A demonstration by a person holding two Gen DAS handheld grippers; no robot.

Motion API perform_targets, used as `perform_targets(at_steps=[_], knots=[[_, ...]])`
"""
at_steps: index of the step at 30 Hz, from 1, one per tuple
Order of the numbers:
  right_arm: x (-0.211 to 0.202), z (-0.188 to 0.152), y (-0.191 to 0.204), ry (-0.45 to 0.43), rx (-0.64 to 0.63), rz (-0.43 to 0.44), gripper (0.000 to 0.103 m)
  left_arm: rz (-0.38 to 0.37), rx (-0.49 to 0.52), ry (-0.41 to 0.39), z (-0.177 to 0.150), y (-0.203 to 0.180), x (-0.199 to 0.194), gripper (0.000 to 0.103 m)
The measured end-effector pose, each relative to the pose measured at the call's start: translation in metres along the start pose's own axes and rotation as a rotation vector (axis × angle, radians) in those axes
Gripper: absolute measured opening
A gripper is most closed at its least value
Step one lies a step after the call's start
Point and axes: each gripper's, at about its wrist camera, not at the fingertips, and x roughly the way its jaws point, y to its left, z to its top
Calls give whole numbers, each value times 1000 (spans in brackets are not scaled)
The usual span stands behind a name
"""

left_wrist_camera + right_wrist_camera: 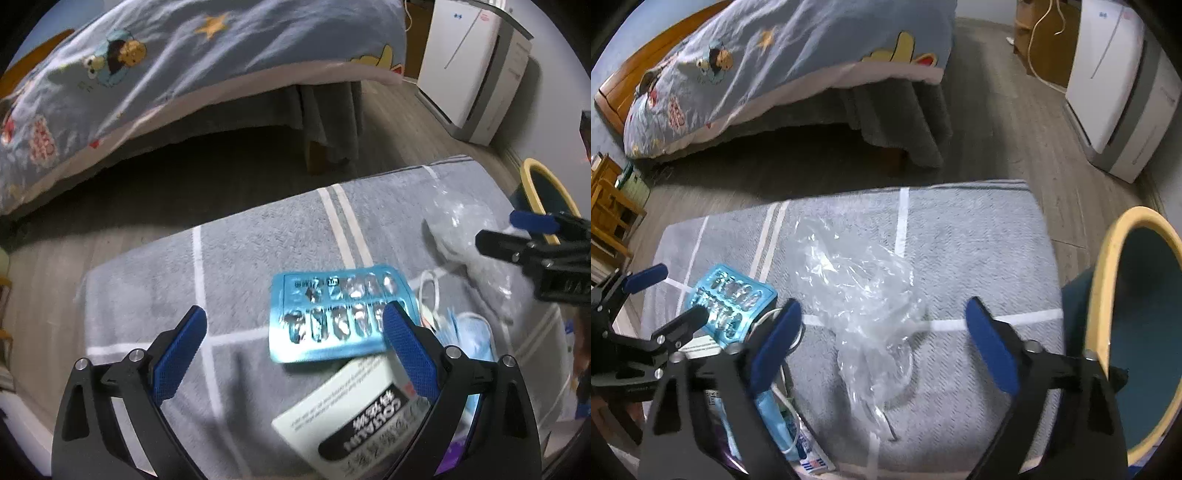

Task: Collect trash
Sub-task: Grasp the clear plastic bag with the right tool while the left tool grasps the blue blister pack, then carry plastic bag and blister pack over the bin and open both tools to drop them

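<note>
Trash lies on a grey rug [258, 251]. A blue blister pack [343, 314] rests partly on a white medicine box [351, 413], beside a blue face mask [472, 339]. My left gripper [295, 343] is open above the rug, its right finger over the pack's edge. A crumpled clear plastic bag [860, 295] lies mid-rug; it also shows in the left wrist view [469, 236]. My right gripper [882, 336] is open just above it. The blister pack [731, 306] and mask [772, 413] sit to its left. A teal bin with a yellow rim [1108, 280] stands at the right.
A bed with a blue cartoon quilt [798, 59] stands beyond the rug. A white air purifier [1115, 88] is at the back right. Wooden furniture [609, 214] stands at the left. Wood floor [1015, 140] surrounds the rug.
</note>
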Motion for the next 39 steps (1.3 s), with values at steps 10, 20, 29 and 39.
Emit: perform_targets(at_steps=[10,20,29,39], knots=[[3,-1,-4,43,-1,53,31,-171,-111,112,4,6,25,67],[-24,-4,-13,-2,30,53,31,-129,-119,21,9,7,-15,66],[-75,-8,-38,-95,91,54,31,-109,-118,-105,16,-2,-69,66],[-128,-22,-66,-173,147,55,31,-108,-3,-164,3,-53,-108,66]])
